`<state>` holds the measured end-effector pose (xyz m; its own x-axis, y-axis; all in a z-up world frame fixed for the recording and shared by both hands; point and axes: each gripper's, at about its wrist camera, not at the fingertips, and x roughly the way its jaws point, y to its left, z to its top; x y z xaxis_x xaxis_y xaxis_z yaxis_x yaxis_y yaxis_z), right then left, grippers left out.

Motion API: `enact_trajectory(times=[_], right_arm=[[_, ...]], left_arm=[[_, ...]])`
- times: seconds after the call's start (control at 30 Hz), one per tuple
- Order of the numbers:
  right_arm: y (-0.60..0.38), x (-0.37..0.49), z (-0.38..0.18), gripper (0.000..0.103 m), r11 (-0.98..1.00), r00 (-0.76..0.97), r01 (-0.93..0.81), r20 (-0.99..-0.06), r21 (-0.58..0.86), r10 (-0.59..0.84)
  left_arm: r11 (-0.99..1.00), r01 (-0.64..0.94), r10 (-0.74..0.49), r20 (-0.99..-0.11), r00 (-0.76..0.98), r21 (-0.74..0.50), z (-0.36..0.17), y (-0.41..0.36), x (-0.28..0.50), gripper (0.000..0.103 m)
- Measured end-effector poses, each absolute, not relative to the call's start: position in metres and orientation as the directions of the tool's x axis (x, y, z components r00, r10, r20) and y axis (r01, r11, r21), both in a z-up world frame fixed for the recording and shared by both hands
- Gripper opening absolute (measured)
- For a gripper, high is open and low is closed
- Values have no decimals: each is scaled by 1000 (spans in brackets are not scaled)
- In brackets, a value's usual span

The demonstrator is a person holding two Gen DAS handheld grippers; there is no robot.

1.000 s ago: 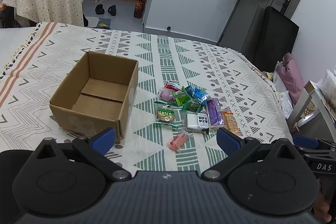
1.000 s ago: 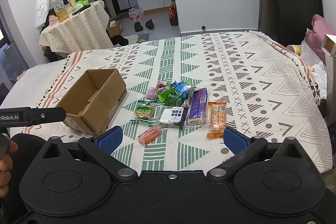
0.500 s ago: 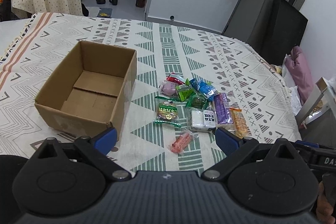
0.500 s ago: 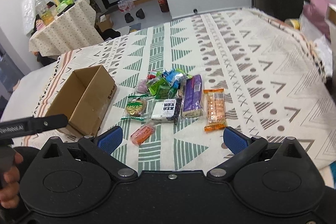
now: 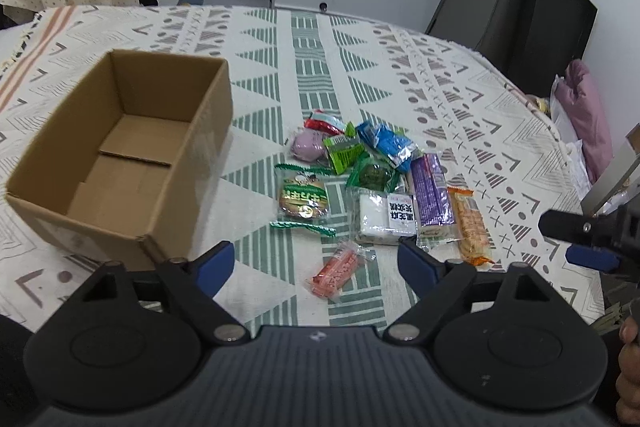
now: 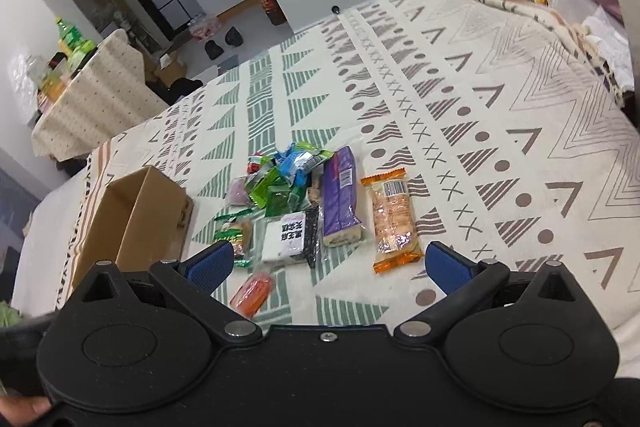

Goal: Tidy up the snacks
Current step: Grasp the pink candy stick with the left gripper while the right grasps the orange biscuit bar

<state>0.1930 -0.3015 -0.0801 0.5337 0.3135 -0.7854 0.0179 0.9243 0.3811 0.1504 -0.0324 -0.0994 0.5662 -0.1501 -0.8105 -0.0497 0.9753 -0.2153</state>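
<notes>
Box left of snack pile, on cloth.

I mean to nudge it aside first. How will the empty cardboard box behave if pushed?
The cardboard box holds nothing, so it is probably light and should slide easily. The patterned cloth under it may drag or bunch. Its tall walls could tip if pushed high.

Both views are evenly and brightly lit by soft indoor light; only faint shadows are cast beside the box. Straight lines are bent toward the edges by fisheye distortion. Slight motion blur is seen at the right view's margins.
</notes>
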Motion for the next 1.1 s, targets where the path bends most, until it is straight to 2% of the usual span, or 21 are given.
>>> enact_trajectory(times=[0.3, 0.43, 0.67, 0.87, 0.93, 1.0, 1.1], right_arm=[[-303, 224, -109, 86, 934, 478, 66, -833, 351, 279], [-307, 237, -123, 80, 938, 448, 97, -856, 333, 257], [-309, 256, -148, 76, 943, 395, 127, -888, 307, 236], [-308, 265, -161, 74, 946, 366, 122, -899, 300, 238], [-307, 268, -165, 74, 944, 354, 118, -901, 309, 251], [-306, 271, -168, 74, 949, 347, 116, -907, 292, 237], [-305, 275, -174, 74, 953, 332, 118, -916, 279, 227]], left_arm=[[978, -47, -154, -852, 500, -204, -138, -46, 178, 68], [981, -34, -151, -867, 474, -189, -156, -55, 190, 65], [987, -22, -136, -898, 419, -160, -186, -66, 208, 61], [994, -22, -90, -912, 400, -108, -201, -72, 216, 53], [997, -27, -57, -917, 394, -73, -201, -75, 218, 45], [997, -52, -36, -919, 393, -61, -200, -73, 219, 23], [992, -88, -53, -917, 395, -95, -198, -66, 220, 20]])
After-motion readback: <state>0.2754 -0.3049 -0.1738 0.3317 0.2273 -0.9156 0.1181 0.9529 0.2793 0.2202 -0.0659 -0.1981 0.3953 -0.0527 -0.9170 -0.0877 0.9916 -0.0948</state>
